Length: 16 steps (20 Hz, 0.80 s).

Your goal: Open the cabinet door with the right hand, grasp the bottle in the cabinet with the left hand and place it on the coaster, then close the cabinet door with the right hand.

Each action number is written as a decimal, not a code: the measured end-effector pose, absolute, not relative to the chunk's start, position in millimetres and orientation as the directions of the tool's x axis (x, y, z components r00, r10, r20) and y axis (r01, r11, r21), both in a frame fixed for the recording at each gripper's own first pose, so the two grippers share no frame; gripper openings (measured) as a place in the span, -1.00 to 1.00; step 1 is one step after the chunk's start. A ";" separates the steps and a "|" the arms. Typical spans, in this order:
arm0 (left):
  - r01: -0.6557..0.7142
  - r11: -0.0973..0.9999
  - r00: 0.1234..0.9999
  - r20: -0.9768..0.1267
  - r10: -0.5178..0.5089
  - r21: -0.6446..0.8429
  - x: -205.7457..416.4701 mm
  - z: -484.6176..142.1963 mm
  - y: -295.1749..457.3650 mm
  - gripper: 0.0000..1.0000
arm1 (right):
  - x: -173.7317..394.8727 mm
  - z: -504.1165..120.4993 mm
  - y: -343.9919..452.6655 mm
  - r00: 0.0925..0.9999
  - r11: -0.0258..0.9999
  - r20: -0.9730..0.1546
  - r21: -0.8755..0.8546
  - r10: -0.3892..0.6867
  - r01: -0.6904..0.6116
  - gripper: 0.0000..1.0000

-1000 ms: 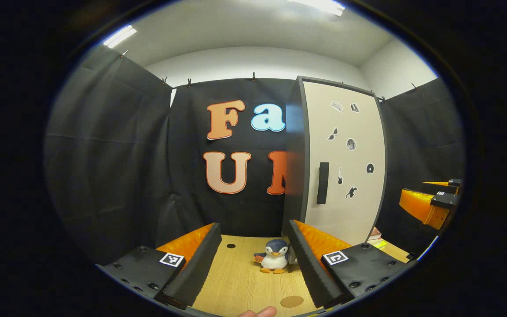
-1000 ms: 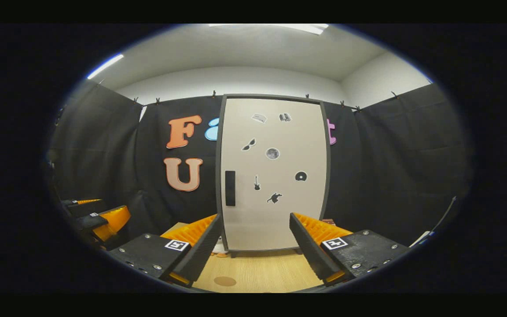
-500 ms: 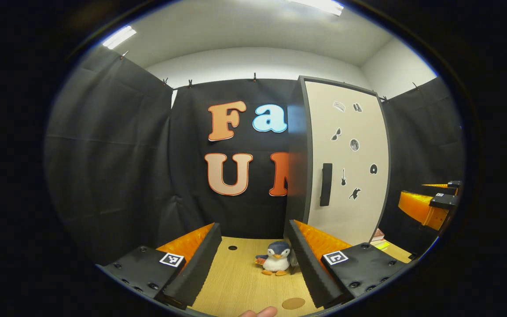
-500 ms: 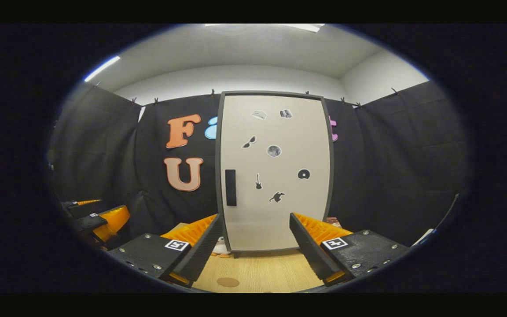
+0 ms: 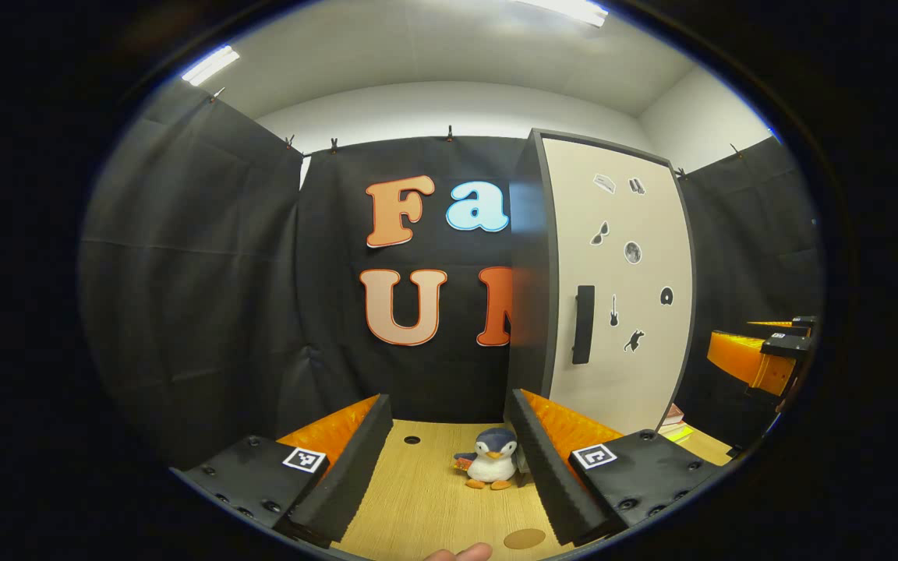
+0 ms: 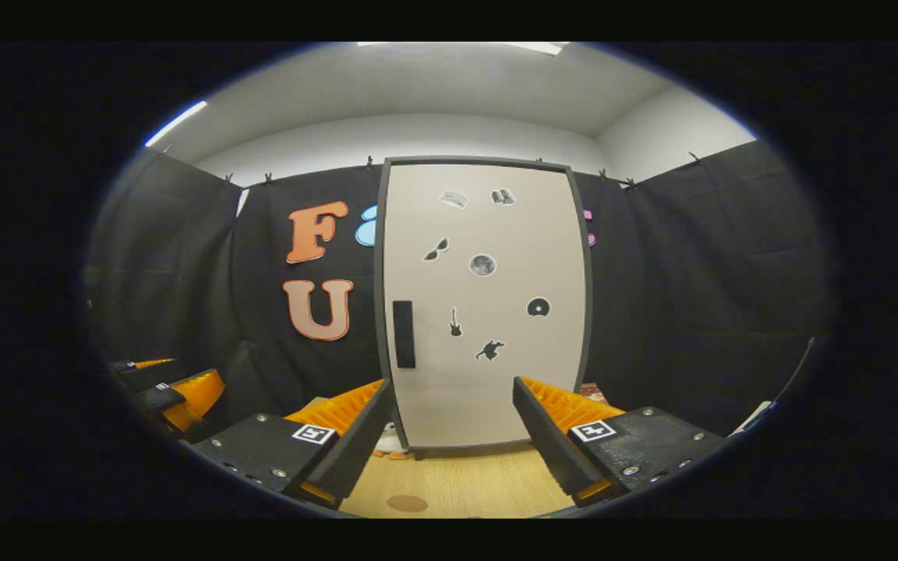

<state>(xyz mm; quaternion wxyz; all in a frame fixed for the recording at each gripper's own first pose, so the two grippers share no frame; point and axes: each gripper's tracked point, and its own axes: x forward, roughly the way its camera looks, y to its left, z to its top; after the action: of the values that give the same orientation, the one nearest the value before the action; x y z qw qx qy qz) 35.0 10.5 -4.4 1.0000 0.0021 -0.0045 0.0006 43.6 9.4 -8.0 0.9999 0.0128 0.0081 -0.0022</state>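
Note:
A tall cabinet with a pale door and a dark frame stands on the wooden table, its door closed. A dark vertical handle sits at the door's left edge; in the left gripper view the handle is right of centre. A round brown coaster lies on the table near me, and the same coaster lies between my left fingers. My right gripper is open, facing the door from a short way off. My left gripper is open and holds nothing. The bottle is hidden.
A small plush penguin stands on the table by the cabinet's left corner. Books lie to the cabinet's right. The right gripper appears at the far right of the left gripper view. A fingertip pokes in at the bottom edge.
The cabinet door has grown slightly larger in the right gripper view as that gripper edges toward it. The left gripper has drifted a little; both stay open.

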 end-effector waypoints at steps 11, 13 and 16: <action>0.013 1.000 1.000 -0.017 -0.013 -0.021 68.4 -19.1 73.5 0.98 | 109.3 5.0 60.4 1.000 1.000 0.002 -0.004 -0.017 0.017 0.89; -0.004 1.000 1.000 -0.018 0.004 -0.028 74.4 -21.7 85.7 0.99 | 127.2 8.0 70.2 1.000 1.000 0.001 0.008 0.002 -0.002 0.89; -0.030 0.999 0.999 -0.030 0.029 -0.036 86.2 -27.7 98.1 0.99 | 158.1 11.3 78.0 1.000 1.000 0.006 -0.001 0.017 -0.017 0.89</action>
<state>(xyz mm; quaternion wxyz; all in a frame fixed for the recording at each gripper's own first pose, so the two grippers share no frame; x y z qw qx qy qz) 86.2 98.1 -27.7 0.9996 -0.0184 0.0149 0.0149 158.1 78.0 11.3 1.0000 -0.0003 -0.0029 0.0083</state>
